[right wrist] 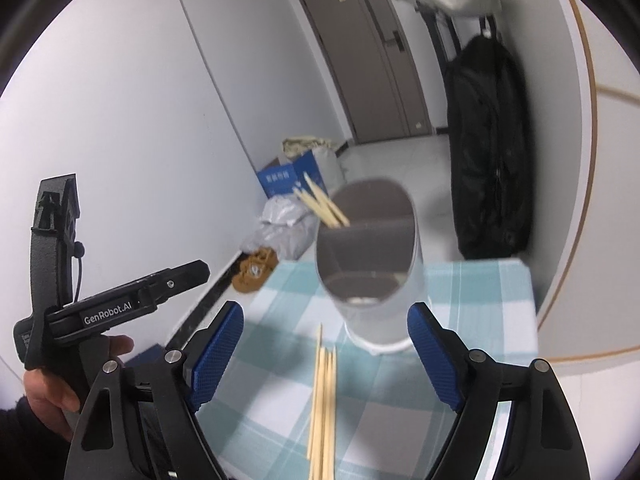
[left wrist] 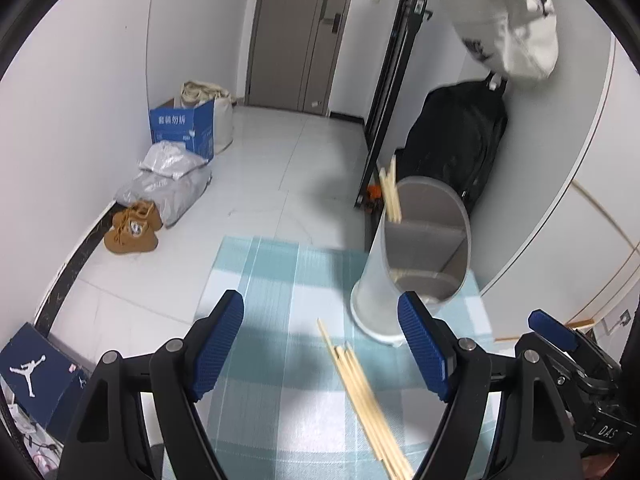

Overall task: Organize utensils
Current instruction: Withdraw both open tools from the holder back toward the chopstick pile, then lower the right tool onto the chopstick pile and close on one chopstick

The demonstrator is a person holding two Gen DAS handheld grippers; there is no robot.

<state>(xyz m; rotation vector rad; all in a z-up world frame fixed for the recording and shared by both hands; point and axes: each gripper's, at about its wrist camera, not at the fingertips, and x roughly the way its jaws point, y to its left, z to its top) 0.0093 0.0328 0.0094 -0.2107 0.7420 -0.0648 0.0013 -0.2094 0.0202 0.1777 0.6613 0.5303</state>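
Chopsticks (right wrist: 322,412) flat on tablecloth (right wrist: 472,292), tips toward holder (right wrist: 372,264).

Free room and obstacles on the surface (right wrist: 472,300). The holder (right wrist: 372,264) stands upright near the far edge and blocks a straight forward pass there; chopsticks (right wrist: 322,204) lean out of its far-left compartment above the rim, while the near compartments lie unobstructed from above. A loose bundle (right wrist: 323,392) lies on the cloth between holder and near edge, tips just short of the holder's base. Bare cloth is free left of the bundle toward the left edge and right of it. Both hand-held grippers, left (left wrist: 320,344) and right (right wrist: 326,354), stand wide with nothing between the fingers.
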